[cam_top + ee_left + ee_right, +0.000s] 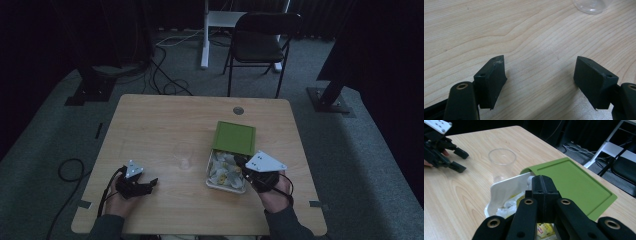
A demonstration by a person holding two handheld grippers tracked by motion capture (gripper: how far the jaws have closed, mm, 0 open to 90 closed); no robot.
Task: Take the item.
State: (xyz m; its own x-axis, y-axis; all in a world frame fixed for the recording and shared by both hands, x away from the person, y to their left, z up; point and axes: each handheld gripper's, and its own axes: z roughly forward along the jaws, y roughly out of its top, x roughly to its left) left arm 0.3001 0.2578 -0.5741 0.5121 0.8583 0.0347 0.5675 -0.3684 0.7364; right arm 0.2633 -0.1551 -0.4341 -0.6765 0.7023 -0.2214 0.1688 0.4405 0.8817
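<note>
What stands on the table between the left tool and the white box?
A clear plastic cup stands between the left tool and the white box, seen in the high view; otherwise bare wood.

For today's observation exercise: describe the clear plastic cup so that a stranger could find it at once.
On the light wooden table, look just left of the white box with the green lid. The clear plastic cup stands there upright, empty, alone see-through.
</note>
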